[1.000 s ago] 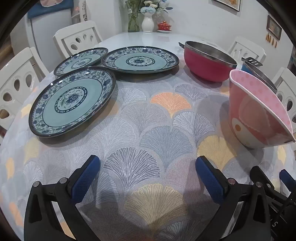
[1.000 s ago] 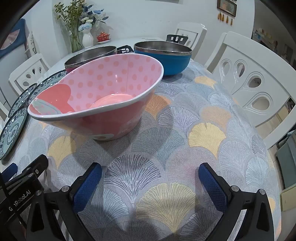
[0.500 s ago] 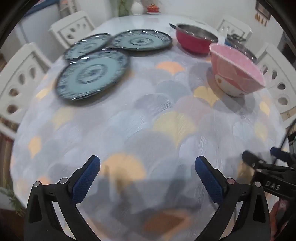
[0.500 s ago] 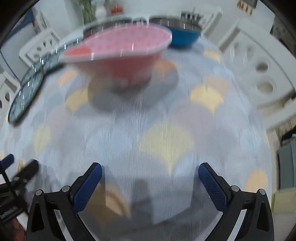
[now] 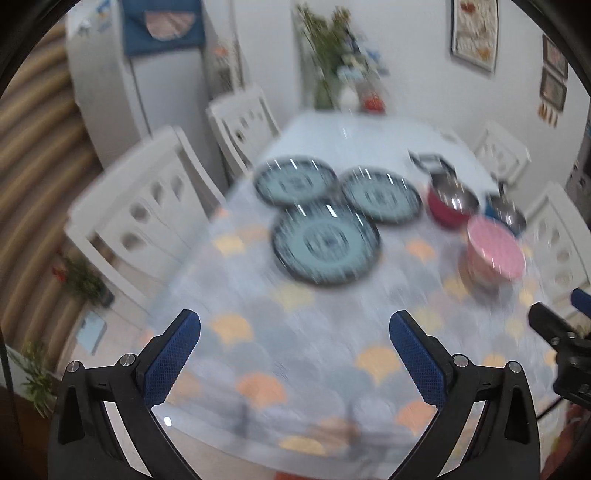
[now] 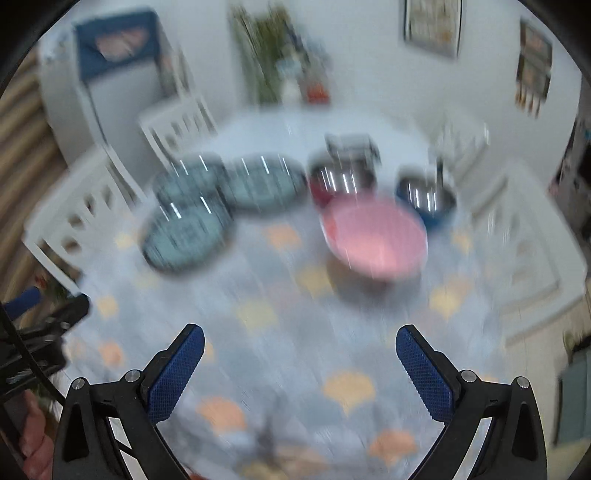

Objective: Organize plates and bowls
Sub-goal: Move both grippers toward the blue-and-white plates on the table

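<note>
Left hand-held gripper (image 5: 295, 341) and right hand-held gripper (image 6: 300, 356): jaws spread wide, empty, above near tabletop (image 5: 314, 354). Three plates (image 5: 327, 243) far left; pink bowl (image 6: 375, 238), red bowl (image 5: 452, 206), blue bowl (image 6: 426, 199) far right. Views blurred.

Nothing here can be read from where I stand: both views are smeared by motion, and the framed pictures (image 5: 474, 32) on the wall behind the table (image 5: 369, 125) show only blurred colour, no legible lettering.
</note>
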`<state>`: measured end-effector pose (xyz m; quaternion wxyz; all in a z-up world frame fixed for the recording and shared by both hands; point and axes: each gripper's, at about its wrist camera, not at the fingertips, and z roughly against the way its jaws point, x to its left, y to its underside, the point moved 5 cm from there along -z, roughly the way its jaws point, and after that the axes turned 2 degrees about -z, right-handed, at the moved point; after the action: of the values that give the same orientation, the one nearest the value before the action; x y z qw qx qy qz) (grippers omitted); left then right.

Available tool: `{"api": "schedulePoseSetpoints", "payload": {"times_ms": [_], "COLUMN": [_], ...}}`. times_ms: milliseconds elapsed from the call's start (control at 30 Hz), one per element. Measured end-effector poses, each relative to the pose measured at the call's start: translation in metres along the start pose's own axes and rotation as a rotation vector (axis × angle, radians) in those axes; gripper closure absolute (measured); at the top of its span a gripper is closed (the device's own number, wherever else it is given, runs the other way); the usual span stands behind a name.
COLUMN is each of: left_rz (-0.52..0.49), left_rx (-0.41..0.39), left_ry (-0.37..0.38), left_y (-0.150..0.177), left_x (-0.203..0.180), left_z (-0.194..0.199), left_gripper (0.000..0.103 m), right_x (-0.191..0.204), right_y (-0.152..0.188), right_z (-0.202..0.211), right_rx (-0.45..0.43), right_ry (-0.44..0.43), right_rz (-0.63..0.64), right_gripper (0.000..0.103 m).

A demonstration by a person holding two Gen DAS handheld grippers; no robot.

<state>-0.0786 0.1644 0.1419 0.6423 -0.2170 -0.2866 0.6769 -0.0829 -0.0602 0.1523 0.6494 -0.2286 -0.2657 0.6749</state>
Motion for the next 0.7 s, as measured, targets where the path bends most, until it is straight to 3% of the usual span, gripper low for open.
{"api": "schedulePoseSetpoints", "payload": {"times_ms": [100, 167, 267, 467, 700], "left_rz": [0.022, 0.045, 0.057, 0.075, 0.048], "left_rx": [-0.056, -0.056, -0.045, -0.02, 0.017], "left_ry": [0.012, 0.024, 0.027, 0.079, 0.166], "left_y": [-0.026, -0.033, -0.034, -0.042, -0.063], "left_x": [0.025, 0.038, 0.05, 0.073, 0.086], "left_z": [0.007, 0.0, -0.018, -0.051, -0.097], "left_gripper": [0.001, 0.001, 0.001, 0.001, 0.001], "right_x": [0.018, 0.033, 0.046, 0.06, 0.073], "right_y": [-0.015, -0.022, -0.02, -0.036, -0.048], "right_z": [0.005, -0.013, -0.04, -0.056, -0.09], "right_rx": [-0.045, 0.009, 0.112, 0.091, 0.111], "right_ry": [0.007, 0.02, -0.057, -0.068, -0.016], "right_rz": [-0.025, -0.039, -0.069, -0.101, -0.126], "right_gripper": [0.0, 0.0, 0.002, 0.002, 0.002]}}
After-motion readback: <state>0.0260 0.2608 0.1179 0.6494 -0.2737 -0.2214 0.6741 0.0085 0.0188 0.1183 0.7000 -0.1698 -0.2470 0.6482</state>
